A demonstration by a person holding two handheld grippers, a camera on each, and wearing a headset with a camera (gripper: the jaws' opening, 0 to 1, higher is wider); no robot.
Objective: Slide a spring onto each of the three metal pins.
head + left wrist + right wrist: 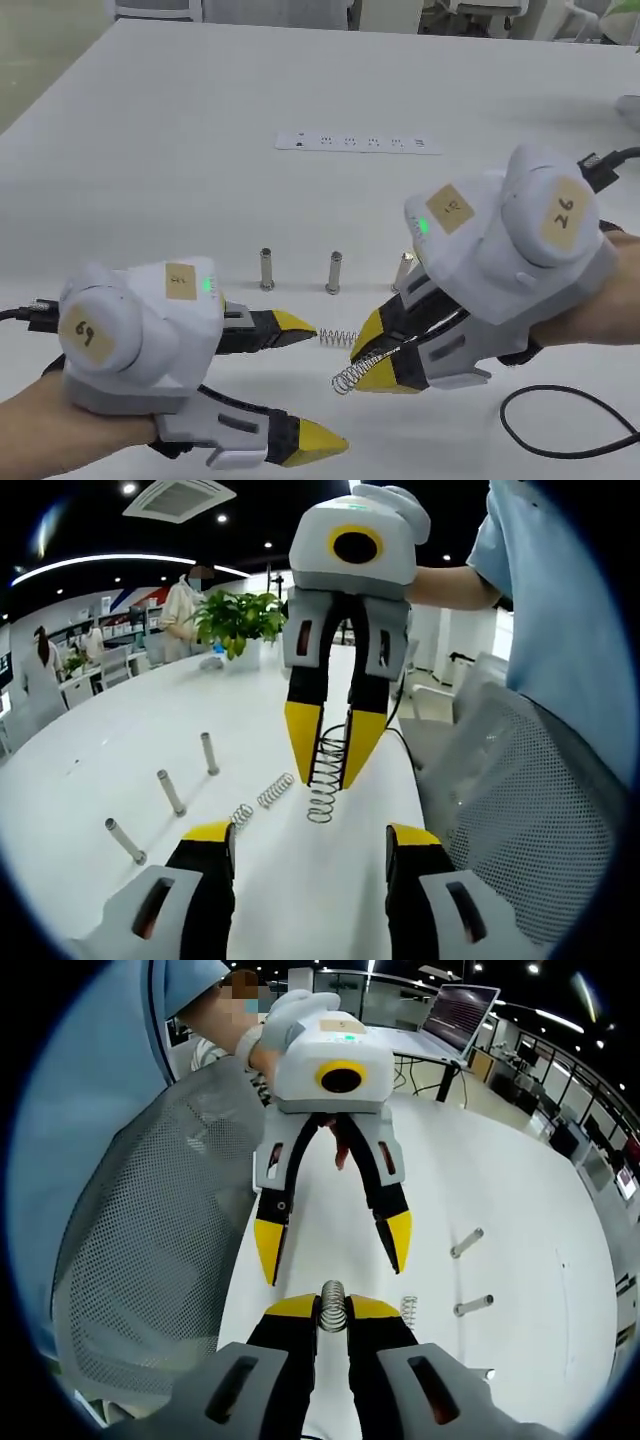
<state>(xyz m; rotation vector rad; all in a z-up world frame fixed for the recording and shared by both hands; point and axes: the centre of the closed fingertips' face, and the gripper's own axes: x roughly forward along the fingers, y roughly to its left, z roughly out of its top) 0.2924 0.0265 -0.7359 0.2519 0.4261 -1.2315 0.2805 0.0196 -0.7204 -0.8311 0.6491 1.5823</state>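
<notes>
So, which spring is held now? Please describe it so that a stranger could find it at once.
On the white table, in front of the row of three upright metal pins, find the right claw, labelled 26. The spring is pinched between its yellow tips; the other spring lies free on the table.

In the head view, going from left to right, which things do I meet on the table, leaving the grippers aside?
left pin → middle pin → right pin → black cable
</notes>
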